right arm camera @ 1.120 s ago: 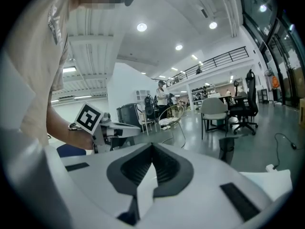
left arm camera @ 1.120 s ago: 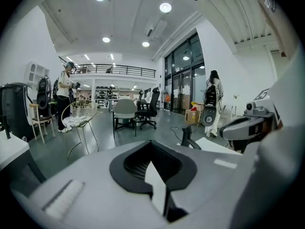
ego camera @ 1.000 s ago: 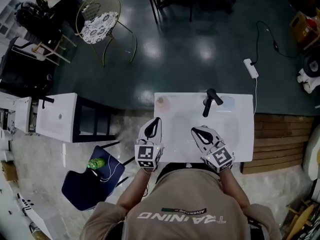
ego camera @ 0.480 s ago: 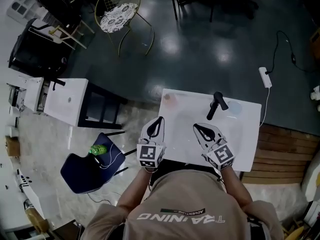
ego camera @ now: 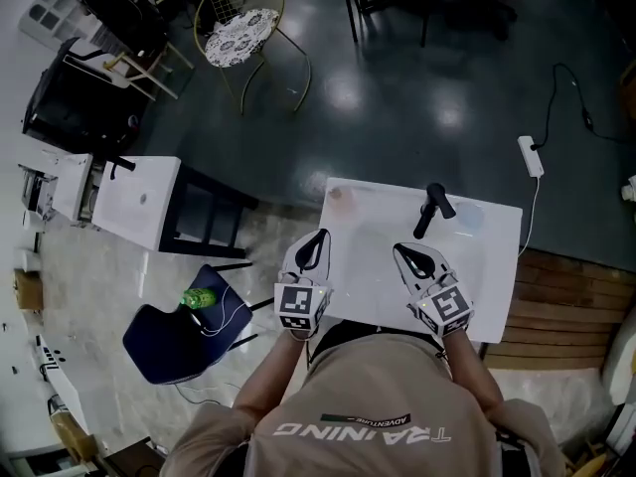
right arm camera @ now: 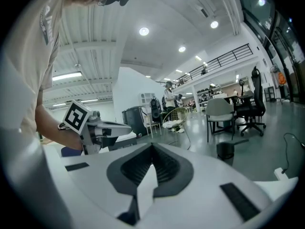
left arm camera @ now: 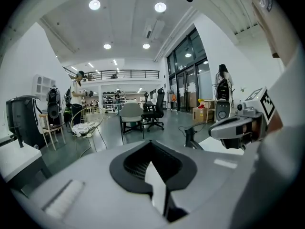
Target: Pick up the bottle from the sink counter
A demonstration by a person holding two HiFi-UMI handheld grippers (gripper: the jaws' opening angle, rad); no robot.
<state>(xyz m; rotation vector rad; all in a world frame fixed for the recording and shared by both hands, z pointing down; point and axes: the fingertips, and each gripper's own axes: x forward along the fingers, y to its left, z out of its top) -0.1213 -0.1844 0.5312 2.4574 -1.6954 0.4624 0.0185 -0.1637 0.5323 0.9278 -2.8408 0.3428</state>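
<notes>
The left hand-held gripper (ego camera: 318, 238) sits just left of centre in the head view, at the left edge of the white table (ego camera: 494, 288). Its jaws are pressed together with nothing between them. The right hand-held gripper (ego camera: 399, 249) is just right of centre, over the near part of the same table and below the black tap (ego camera: 430, 210). Its jaws are also closed tip to tip and empty. The two are near each other, side by side, and both point towards the top of the frame.

A small pinkish thing (ego camera: 338, 195) lies at the table's upper left corner, and a pale bluish patch (ego camera: 467, 215) lies right of the tap. Both are too small to identify.

The only bottle I can make out is a green bottle (ego camera: 198, 297) lying on the seat of a dark blue chair (ego camera: 159, 344) in the lower left of the frame. It is well apart from the table and from both hand-held grippers. A white power strip (ego camera: 531, 156) lies on the dark floor at the upper right.
</notes>
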